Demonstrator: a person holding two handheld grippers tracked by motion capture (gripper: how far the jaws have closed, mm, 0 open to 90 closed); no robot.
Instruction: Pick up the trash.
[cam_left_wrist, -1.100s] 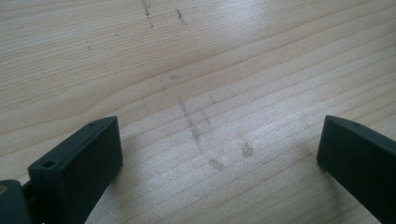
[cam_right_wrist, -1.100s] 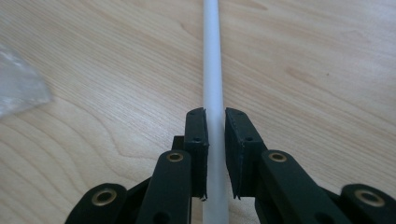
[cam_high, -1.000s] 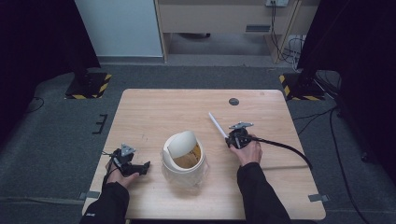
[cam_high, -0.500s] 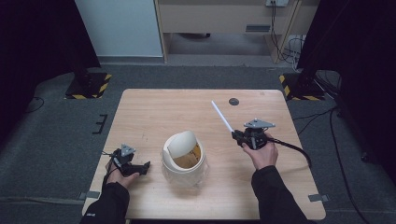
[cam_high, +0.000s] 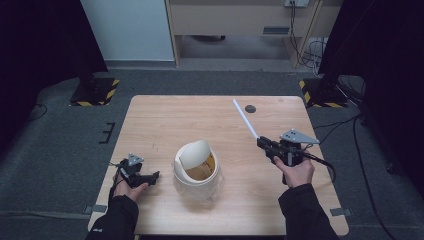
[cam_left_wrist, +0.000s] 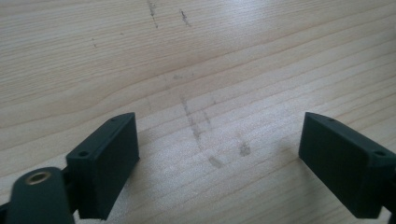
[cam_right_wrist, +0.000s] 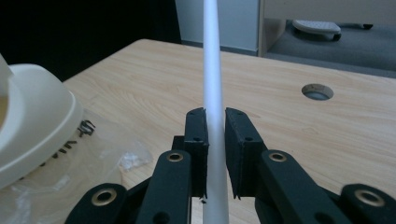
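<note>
White straw (cam_high: 246, 119), thin and smooth, clamped low on its stem in the right gripper (cam_high: 262, 142), held off the table to the right of the cream cup (cam_high: 196, 167), free end pointing up and away from it. Jaws pinched tight on the stem, seen close in the right gripper view (cam_right_wrist: 215, 126).

Likely to swivel or slide in so narrow a pinch. Long free end prone to wobble, easy to miss the gap under the cup's tilted flap. Could strike the domed lid and tip or shove the cup, since nothing steadies it. Harder squeeze liable to crease the stem.

Left gripper (cam_high: 152, 176) low on the wood to the left of the cup, apart from it; jaws wide, just been closing a little, nothing between them, only bare grain (cam_left_wrist: 219, 158).

Crinkled clear wrapper (cam_right_wrist: 107, 158) under and beside the cup, slippery footing. Round hole (cam_high: 250, 108) in the table (cam_high: 165, 115) beyond the cup, well apart. Nothing between straw and cup.
</note>
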